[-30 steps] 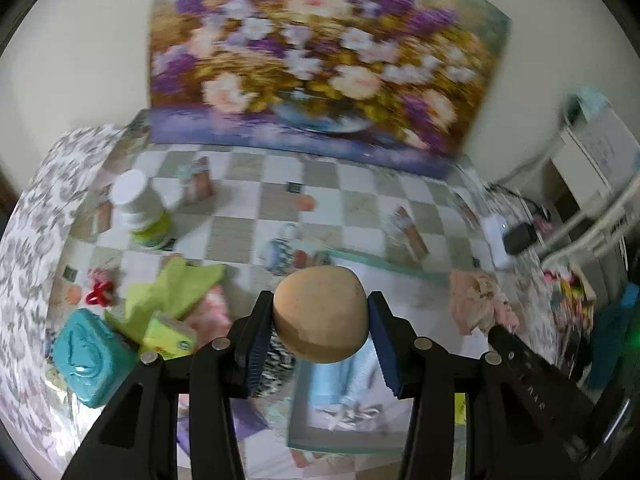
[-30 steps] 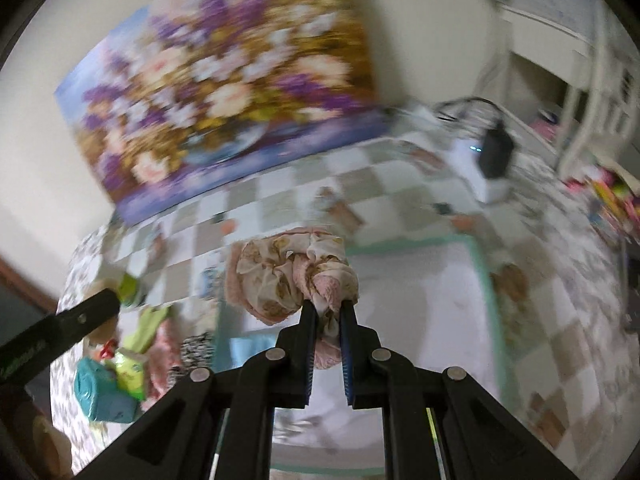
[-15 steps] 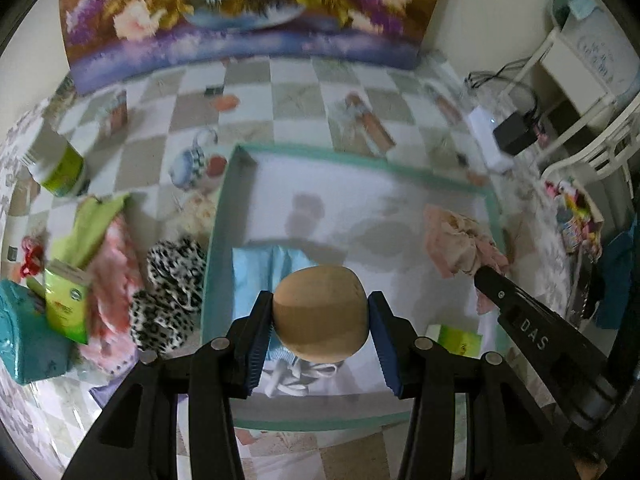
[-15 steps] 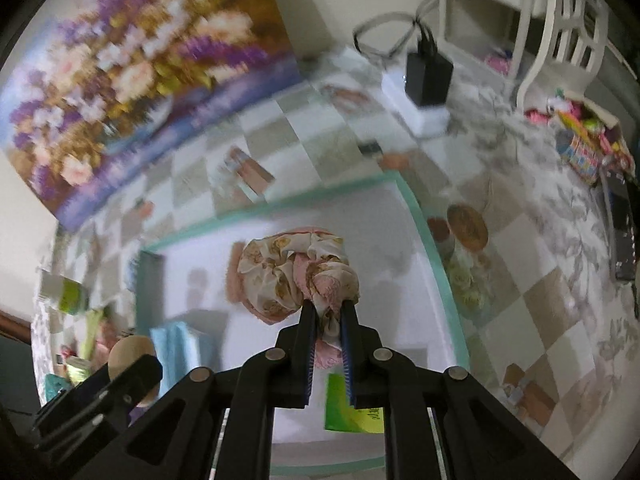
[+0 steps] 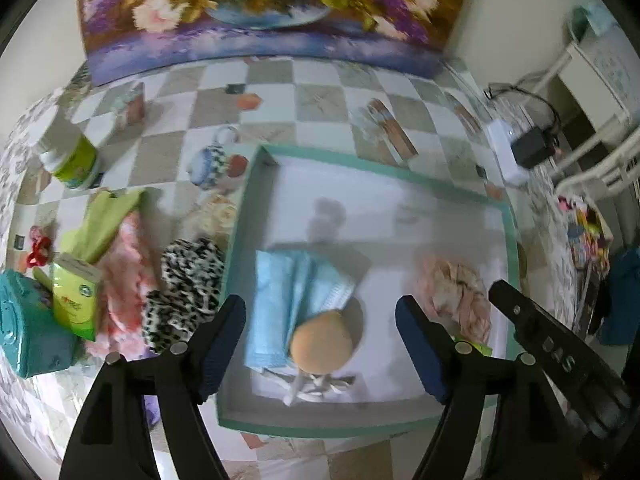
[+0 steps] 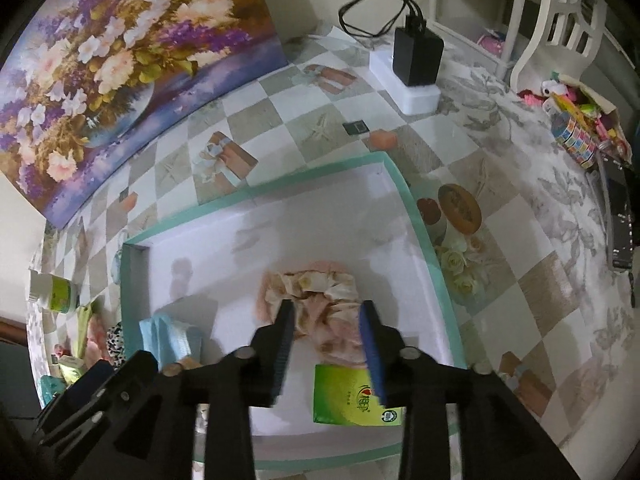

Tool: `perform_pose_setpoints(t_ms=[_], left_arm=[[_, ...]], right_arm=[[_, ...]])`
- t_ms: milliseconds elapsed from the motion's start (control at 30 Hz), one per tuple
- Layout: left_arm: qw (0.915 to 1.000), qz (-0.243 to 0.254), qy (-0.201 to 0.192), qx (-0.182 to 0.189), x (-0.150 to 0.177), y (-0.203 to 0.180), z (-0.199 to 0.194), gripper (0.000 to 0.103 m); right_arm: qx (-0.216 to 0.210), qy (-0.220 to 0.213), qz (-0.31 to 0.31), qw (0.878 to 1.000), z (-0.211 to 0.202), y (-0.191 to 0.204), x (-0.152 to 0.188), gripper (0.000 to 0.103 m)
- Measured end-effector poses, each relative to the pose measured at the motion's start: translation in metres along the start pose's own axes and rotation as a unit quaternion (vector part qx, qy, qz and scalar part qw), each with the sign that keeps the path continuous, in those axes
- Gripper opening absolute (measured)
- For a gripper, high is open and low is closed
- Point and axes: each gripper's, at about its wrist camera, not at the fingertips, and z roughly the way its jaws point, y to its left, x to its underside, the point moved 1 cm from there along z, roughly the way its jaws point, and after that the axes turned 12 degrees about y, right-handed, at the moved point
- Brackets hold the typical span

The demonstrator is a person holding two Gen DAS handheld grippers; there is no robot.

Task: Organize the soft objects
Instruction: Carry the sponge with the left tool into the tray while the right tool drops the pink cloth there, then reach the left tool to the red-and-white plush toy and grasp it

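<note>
looking through the left wrist: left gripper [image 5: 320, 316] now with jaws spread wide, having just let go of the tan sponge [image 5: 321, 345], which rests inside the teal tray [image 5: 360, 160] on the blue cloth [image 5: 276, 304]. leopard scrunchie [image 5: 184, 292] waiting outside, beside the left rim.

turning to the right wrist: right gripper [image 6: 327, 346] likewise opened, jaws apart around the released floral scrunchie [image 6: 316, 304], lying by the green packet [image 6: 352, 396]. two pieces delivered; plenty of bare tray floor toward the far rim, surface beyond.
</note>
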Motion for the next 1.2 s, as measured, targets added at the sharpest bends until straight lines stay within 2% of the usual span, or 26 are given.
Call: perform_pose_setpoints(t_ms=[33,133,333,467,633,833,1067,1200], left_arm=[[1.0,-0.007,-0.005,-0.003,-0.001,0.004,-0.002,0.08],[0.9991,-0.033,-0.02,-0.017,-0.006,0.022,-0.008,0.09],[0.9948,-0.078,-0.039,-0.053,-0.014,0.061,-0.018,0.09],[0.9918,-0.103,-0.047,-0.059,-0.018,0.087,-0.027,0.091],[0.9872,-0.133,-0.061,-0.064,-0.018,0.12,-0.043,0.096],[0.9785,-0.18,-0.073,-0.068,-0.009,0.177,-0.064,0.096],[0.9551,-0.266,-0.084,-0.1,0.015,0.256,-0.084,0.096],[0.9472,-0.288,-0.083,-0.113,0.027,0.287,-0.088,0.096]], right_arm=[[0.002,-0.005,-0.003,1.0,-0.004,0.002,0.001,0.056],[0.006,-0.016,-0.018,1.0,-0.011,0.011,0.002,0.061],[0.021,-0.022,-0.052,0.998,-0.014,0.032,0.007,0.075],[0.024,-0.027,-0.073,0.997,-0.014,0.047,0.012,0.083],[0.021,-0.033,-0.091,0.995,-0.014,0.062,0.016,0.102],[0.022,-0.028,-0.111,0.993,-0.012,0.083,0.024,0.103],[-0.01,-0.028,-0.157,0.987,-0.011,0.12,0.04,0.103],[-0.036,-0.024,-0.191,0.981,-0.01,0.148,0.052,0.103]])
